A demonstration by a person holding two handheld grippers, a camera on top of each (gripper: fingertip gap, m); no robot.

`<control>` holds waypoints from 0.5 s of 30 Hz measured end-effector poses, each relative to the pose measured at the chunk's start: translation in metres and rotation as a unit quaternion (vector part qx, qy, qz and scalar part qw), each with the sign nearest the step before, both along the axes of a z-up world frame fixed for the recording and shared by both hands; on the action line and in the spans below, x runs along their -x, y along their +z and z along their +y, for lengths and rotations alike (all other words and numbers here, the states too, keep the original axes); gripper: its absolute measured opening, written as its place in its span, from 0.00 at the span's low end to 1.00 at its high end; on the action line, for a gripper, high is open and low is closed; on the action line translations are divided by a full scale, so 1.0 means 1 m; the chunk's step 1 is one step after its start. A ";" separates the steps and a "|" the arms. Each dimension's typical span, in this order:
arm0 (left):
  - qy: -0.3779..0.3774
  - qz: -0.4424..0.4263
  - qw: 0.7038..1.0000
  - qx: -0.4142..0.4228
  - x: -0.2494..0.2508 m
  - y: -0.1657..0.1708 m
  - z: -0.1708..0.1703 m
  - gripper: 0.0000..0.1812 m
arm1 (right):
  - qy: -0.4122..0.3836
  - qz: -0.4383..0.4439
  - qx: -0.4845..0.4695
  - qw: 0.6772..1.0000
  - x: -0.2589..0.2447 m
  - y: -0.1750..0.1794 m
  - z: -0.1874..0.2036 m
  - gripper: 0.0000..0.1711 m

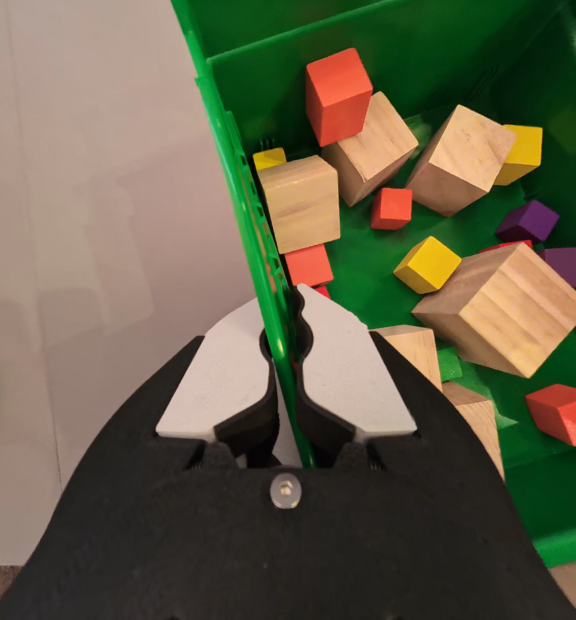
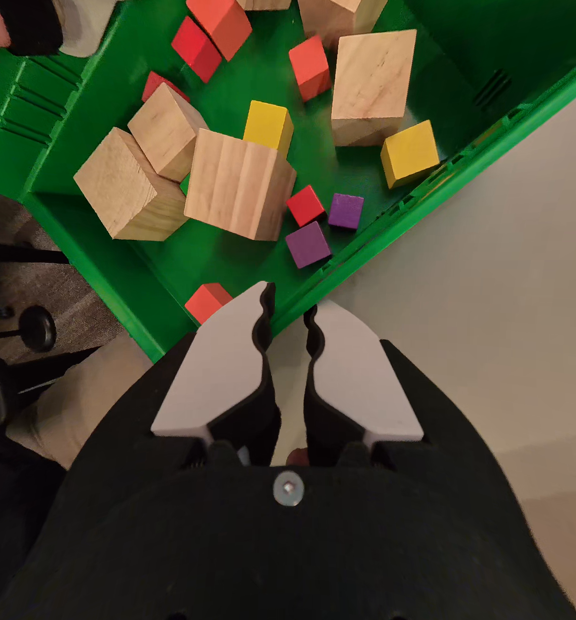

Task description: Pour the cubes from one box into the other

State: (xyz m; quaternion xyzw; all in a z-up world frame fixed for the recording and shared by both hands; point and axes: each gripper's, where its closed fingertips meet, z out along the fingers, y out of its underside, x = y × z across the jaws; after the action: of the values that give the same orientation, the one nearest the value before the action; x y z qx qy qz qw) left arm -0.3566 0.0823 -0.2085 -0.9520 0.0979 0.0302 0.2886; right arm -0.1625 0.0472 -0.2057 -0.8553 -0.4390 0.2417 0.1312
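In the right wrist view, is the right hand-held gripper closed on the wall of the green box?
No, the right hand-held gripper is open, its fingers straddling the green box rim with a visible gap.

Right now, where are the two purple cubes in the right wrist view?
The two purple cubes lie on the floor of the green box, close to its right rim, next to a small red cube and just right of a large wooden cube.

Probably an office, pale tabletop [image 2: 481,268], grey-brown carpet floor [image 2: 45,285] below its edge, black caster wheel [image 2: 38,328] and dark legs of what may be a rolling chair
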 end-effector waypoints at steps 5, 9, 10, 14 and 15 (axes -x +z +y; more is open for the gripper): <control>-0.020 -0.012 0.999 -0.028 -0.031 0.030 0.010 0.03 | -0.010 0.010 -0.029 0.999 -0.030 0.035 0.002 0.06; -0.053 -0.022 0.997 -0.056 -0.077 0.065 0.025 0.03 | -0.022 0.013 -0.057 0.998 -0.074 0.074 0.007 0.07; -0.063 -0.023 0.996 -0.062 -0.092 0.075 0.030 0.03 | -0.029 0.013 -0.061 0.998 -0.088 0.082 0.008 0.07; -0.110 -0.011 0.989 -0.099 -0.157 0.118 0.051 0.03 | -0.057 0.007 -0.091 0.994 -0.149 0.110 0.011 0.07; -0.122 -0.005 0.987 -0.108 -0.176 0.128 0.057 0.03 | -0.070 0.011 -0.094 0.993 -0.166 0.117 0.013 0.07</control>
State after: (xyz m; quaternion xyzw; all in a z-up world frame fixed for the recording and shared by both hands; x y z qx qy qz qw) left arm -0.1807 0.1389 -0.0805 -0.8962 0.2084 0.0001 0.3916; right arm 0.0032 0.0601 -0.0890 -0.8650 -0.3976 0.1988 0.2327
